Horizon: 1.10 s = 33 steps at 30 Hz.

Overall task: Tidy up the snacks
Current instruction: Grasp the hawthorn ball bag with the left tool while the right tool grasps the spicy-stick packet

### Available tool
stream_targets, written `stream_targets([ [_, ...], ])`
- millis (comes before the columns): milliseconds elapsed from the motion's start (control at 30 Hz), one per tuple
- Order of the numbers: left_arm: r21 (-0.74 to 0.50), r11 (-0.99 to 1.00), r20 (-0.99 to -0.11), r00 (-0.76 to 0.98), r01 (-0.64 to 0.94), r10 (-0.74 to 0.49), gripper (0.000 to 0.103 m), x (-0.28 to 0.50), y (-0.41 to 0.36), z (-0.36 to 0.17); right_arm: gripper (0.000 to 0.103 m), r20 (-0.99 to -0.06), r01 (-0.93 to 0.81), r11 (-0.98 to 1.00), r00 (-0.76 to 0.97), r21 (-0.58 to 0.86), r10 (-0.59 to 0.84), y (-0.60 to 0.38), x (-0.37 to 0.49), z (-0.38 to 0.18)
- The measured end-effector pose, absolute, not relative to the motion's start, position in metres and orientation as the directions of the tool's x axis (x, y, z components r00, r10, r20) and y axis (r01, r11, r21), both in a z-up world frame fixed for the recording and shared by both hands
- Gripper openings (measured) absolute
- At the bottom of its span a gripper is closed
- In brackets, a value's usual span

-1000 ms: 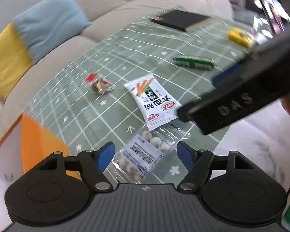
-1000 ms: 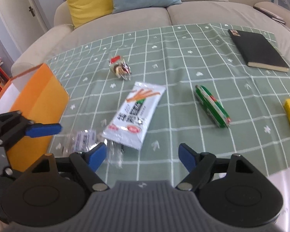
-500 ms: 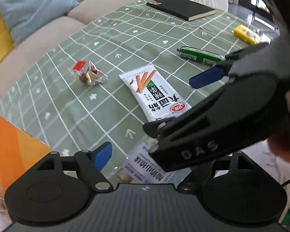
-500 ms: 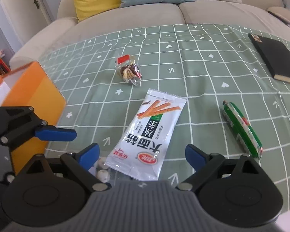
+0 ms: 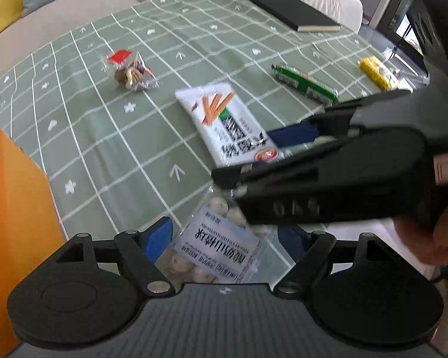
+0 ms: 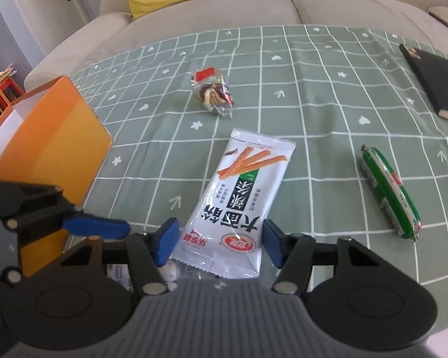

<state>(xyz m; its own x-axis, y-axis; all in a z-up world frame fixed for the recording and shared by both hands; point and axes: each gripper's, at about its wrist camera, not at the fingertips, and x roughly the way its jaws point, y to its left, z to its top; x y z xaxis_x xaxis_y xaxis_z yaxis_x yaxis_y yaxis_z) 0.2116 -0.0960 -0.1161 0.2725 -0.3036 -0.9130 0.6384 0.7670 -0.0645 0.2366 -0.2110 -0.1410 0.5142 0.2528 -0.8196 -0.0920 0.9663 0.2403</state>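
Progress looks slight: you have every visible snack lying out on the green grid-patterned tablecloth, and whether the orange open-topped box at nine o'clock holds anything you cannot tell. In the right wrist view, the white flat packet printed with orange sticks sits dead centre, its near end between the parted blue fingers of your right gripper, which grips nothing; the green sausage in shiny wrap lies at three o'clock, the small clear twist-wrapped nut pack at twelve. Only the left wrist view shows the clear bag of pale round candies under your wide-open, empty left gripper, plus the small yellow packet at two o'clock.
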Motion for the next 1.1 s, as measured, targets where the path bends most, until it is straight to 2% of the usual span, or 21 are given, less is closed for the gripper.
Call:
stream_targets([
  [67,-0.059,0.766,-0.924,0.256,0.641,-0.285,0.092,0.208,-0.098,-0.119,0.057,-0.826,-0.078,0.969,0.511,0.234,0.240,-0.214,0.236,-0.141],
  [200,-0.015,0.793,-0.926,0.292,0.609,-0.241,0.080,0.199,-0.099,-0.123,0.053,-0.837,-0.055,0.980,0.512,0.192,0.193,-0.219,0.233,-0.141],
  [500,-0.023,0.940,-0.905,0.393,0.339,-0.164,0.076,0.179,-0.082,-0.121,0.045,-0.855,-0.025,0.982,0.489,0.186,0.175,-0.230,0.216,-0.137],
  [567,-0.021,0.963,-0.904,0.406,0.268,-0.133,0.076,0.175,-0.077,-0.121,0.021,-0.860,-0.028,0.986,0.487,0.162,0.155,-0.230,0.210,-0.137],
  [867,-0.051,0.997,-0.880,0.469,0.060,-0.073,0.076,0.160,-0.060,-0.120,0.020,-0.865,-0.044,0.978,0.458,0.205,0.203,-0.234,0.184,-0.137],
  [1033,-0.059,0.996,-0.869,0.488,0.061,-0.082,0.078,0.163,-0.060,-0.121,0.024,-0.848,-0.011,0.966,0.476,0.258,0.232,-0.241,0.180,-0.137],
  [1100,-0.051,0.996,-0.865,0.495,0.078,-0.083,0.081,0.165,-0.063,-0.122,0.044,-0.831,0.024,0.956,0.500,0.293,0.242,-0.246,0.182,-0.135],
])
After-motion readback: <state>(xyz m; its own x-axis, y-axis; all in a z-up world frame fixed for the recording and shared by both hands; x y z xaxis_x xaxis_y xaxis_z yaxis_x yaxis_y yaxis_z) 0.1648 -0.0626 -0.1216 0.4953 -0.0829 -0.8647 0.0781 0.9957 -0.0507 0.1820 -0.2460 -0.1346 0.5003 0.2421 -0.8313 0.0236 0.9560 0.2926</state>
